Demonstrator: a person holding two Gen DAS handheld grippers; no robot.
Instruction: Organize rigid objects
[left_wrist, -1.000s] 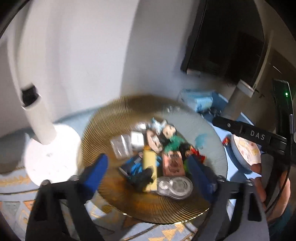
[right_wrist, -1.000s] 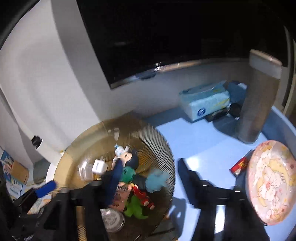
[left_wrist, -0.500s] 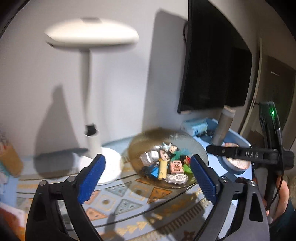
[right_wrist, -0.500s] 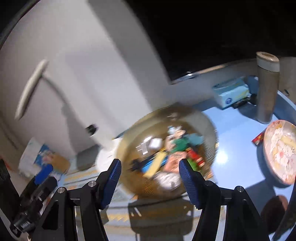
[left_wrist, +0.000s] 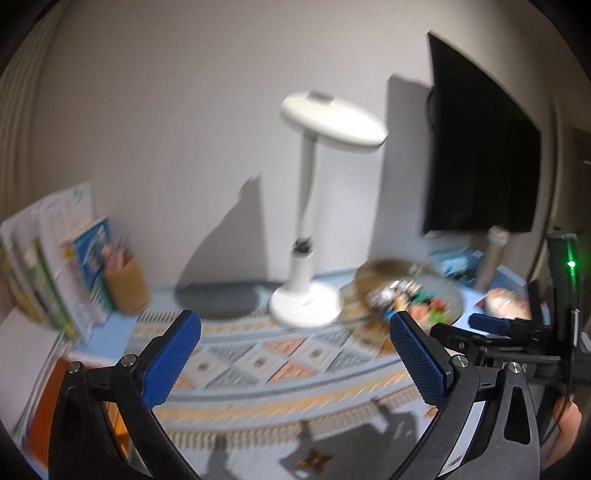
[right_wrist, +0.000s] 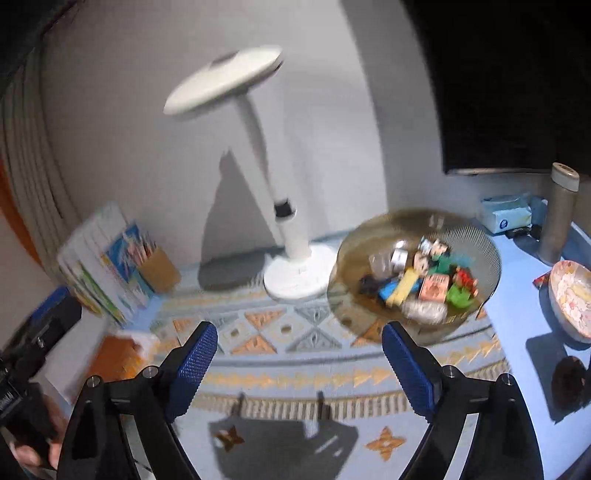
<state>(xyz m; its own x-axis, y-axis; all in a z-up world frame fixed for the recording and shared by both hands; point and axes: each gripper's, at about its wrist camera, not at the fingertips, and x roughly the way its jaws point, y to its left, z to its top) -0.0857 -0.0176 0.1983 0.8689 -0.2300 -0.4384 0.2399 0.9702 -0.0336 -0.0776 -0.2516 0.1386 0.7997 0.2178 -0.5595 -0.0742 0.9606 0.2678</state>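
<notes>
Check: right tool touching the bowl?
Apart. The right wrist view shows the open right tool short of the bowl, patterned mat visible between them.

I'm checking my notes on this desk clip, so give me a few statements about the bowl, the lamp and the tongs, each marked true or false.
1. Both tongs, left and right, are open and hold nothing. True.
2. The bowl is empty. False: it holds small toys and boxes.
3. The lamp stands left of the bowl. True.
4. The bottle lies on its side. False: it stands upright.
</notes>
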